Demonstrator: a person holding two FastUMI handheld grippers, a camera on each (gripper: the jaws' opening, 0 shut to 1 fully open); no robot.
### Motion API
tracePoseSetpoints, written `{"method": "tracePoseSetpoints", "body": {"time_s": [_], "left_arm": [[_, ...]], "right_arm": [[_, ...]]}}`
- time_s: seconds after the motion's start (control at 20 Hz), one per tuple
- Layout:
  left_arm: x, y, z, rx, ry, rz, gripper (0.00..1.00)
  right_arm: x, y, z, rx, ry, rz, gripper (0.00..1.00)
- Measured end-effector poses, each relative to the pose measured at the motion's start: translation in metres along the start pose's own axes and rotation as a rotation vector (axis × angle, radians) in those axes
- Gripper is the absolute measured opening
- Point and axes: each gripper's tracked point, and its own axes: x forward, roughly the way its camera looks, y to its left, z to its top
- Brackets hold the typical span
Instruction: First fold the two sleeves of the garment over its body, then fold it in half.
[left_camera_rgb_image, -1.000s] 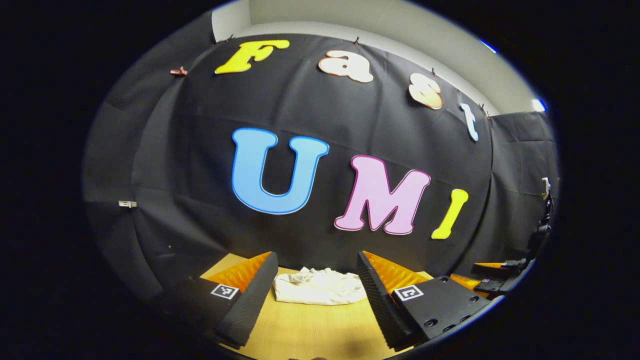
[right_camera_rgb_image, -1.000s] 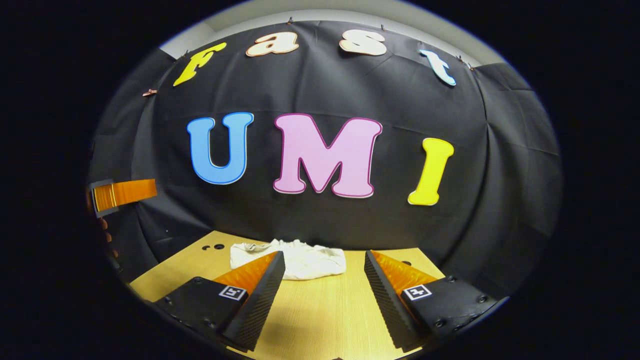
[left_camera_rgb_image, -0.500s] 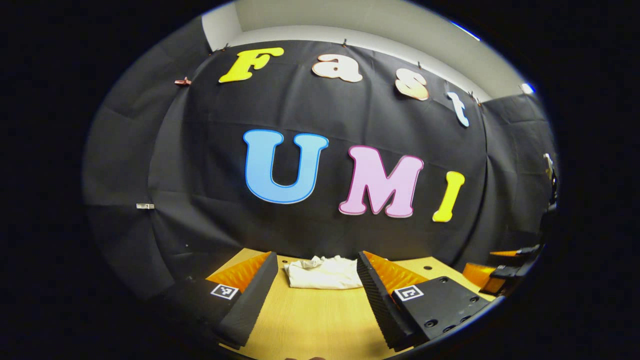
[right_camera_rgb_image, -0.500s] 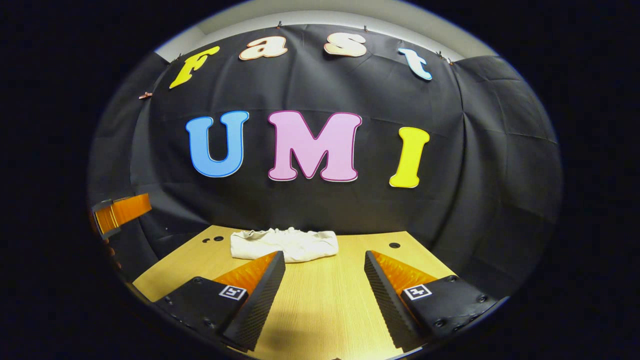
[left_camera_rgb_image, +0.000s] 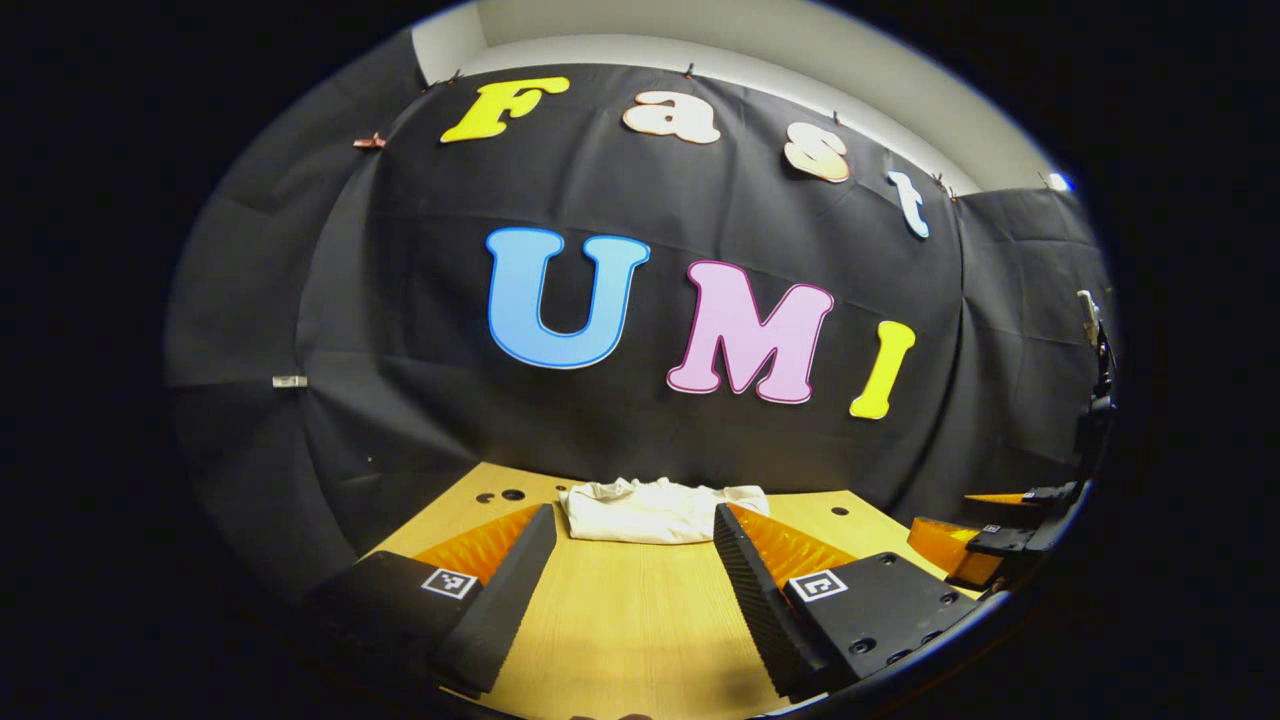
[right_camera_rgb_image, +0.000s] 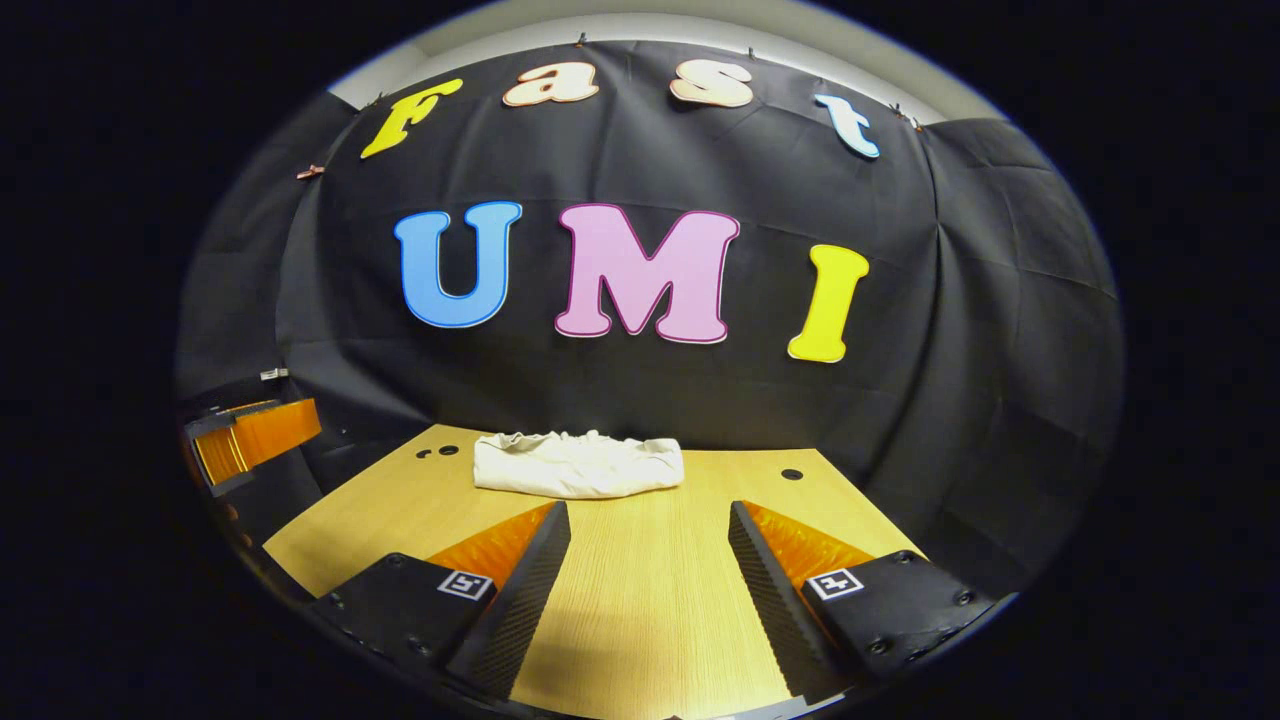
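Observation:
A white garment (left_camera_rgb_image: 652, 509) lies in a low folded bundle at the far edge of the wooden table (left_camera_rgb_image: 620, 620), close to the black cloth wall. In the right gripper view the same garment (right_camera_rgb_image: 578, 464) sits well beyond the fingers. My left gripper (left_camera_rgb_image: 632, 545) is open, held above the table short of the garment, with nothing between its fingers. My right gripper (right_camera_rgb_image: 648, 540) is open too, farther back from the garment. At the right edge of the left gripper view the right gripper (left_camera_rgb_image: 985, 525) appears, and the left gripper (right_camera_rgb_image: 250, 435) appears at the left edge of the right gripper view.
Small round holes (right_camera_rgb_image: 440, 451) mark the table (right_camera_rgb_image: 640, 600) near its far left corner, and another hole (right_camera_rgb_image: 791, 474) lies to the right of the garment. The black cloth wall stands right behind the table's far edge.
Both grippers have drawn back from the garment, which now looks smaller and farther off. More bare table shows in front of both. Both stay open.

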Motion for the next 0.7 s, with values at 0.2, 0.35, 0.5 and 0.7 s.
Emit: {"method": "tracePoseSetpoints", "body": {"time_s": [0.2, 0.35, 0.5, 0.7], "left_arm": [[-0.004, 0.014, -0.014, -0.021, 0.042, 0.025, 0.98], [-0.009, 0.022, -0.017, -0.030, 0.050, 0.041, 0.98], [-0.015, 0.037, -0.024, -0.066, 0.088, 0.092, 0.97], [-0.014, 0.050, -0.023, -0.091, 0.100, 0.143, 0.98]], "right_arm": [[0.002, 0.011, 0.009, -0.007, -0.015, 0.016, 0.98], [0.007, 0.019, 0.019, 0.001, -0.028, 0.029, 0.98], [0.008, 0.024, 0.026, -0.013, -0.041, 0.043, 0.97], [0.013, 0.025, 0.020, -0.009, -0.023, 0.058, 0.97]]}}
